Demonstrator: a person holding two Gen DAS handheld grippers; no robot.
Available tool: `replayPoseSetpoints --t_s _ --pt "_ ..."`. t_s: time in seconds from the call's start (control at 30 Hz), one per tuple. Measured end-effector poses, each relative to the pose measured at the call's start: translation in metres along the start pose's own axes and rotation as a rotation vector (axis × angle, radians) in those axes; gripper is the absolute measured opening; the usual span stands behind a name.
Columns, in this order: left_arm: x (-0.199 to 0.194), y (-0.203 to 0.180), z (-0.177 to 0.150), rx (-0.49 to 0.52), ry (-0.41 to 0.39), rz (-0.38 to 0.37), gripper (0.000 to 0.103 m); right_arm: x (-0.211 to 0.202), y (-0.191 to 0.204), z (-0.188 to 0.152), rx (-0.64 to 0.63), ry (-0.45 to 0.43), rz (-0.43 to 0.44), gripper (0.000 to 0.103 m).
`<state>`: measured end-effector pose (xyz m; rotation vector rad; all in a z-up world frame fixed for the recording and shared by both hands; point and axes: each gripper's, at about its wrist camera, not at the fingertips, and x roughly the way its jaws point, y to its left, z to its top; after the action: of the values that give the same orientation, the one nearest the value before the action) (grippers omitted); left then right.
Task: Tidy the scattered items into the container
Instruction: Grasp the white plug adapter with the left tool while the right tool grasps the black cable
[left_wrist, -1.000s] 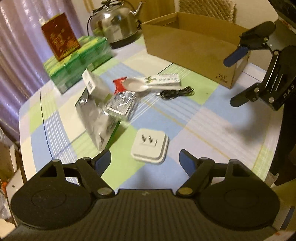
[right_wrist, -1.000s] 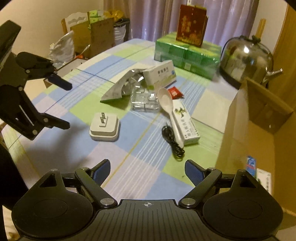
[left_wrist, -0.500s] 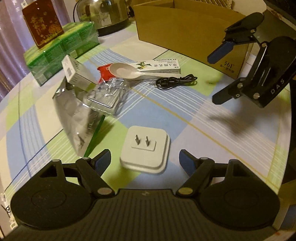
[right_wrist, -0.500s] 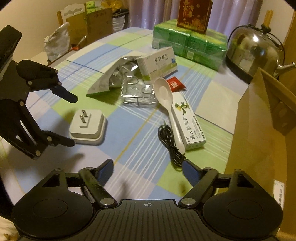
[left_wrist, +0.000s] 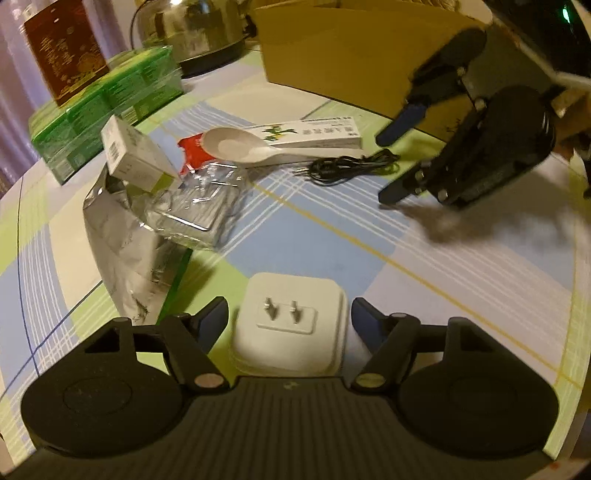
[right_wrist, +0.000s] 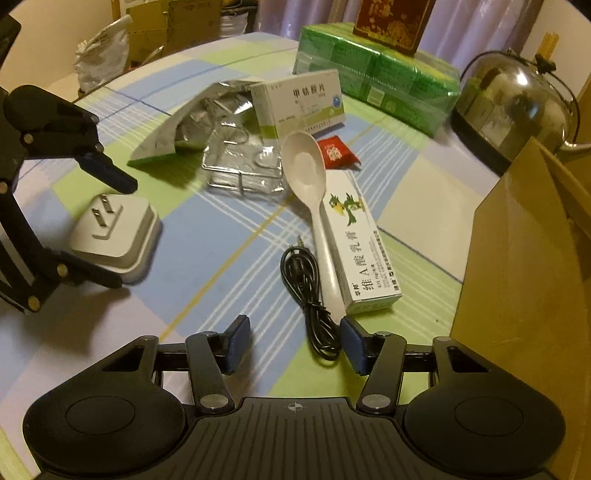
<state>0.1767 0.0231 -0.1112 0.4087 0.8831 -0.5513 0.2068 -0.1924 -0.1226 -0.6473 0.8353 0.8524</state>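
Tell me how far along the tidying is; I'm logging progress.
Barely begun: no scattered item is shown boxed. In hand: the open left gripper straddles the white plug adapter, unclamped; the open right gripper nears the black cable. Spoon, ointment box, pill box and foil pouch remain.

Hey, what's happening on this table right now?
A person with two handheld grippers is tidying clutter into the cardboard box. The open left gripper straddles the white plug adapter, not yet gripping it. The open right gripper hovers over the black cable.
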Motion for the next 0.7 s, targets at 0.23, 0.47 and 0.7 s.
replayPoseSetpoints --t_s 0.23,0.47,0.7 --pt "0.001 0.009 -0.005 -0.025 0.0 -0.015 0.069 0.009 -0.007 0.005 0.046 -0.01 -0.001 0.045" --pt "0.0 0.0 -0.003 -0.026 -0.009 -0.028 0.061 0.001 -0.011 -0.003 0.126 0.026 0.037 0.015" --pt "0.0 -0.032 0.002 0.036 -0.018 -0.096 0.061 -0.034 0.004 -0.04 0.21 0.062 0.104 0.015"
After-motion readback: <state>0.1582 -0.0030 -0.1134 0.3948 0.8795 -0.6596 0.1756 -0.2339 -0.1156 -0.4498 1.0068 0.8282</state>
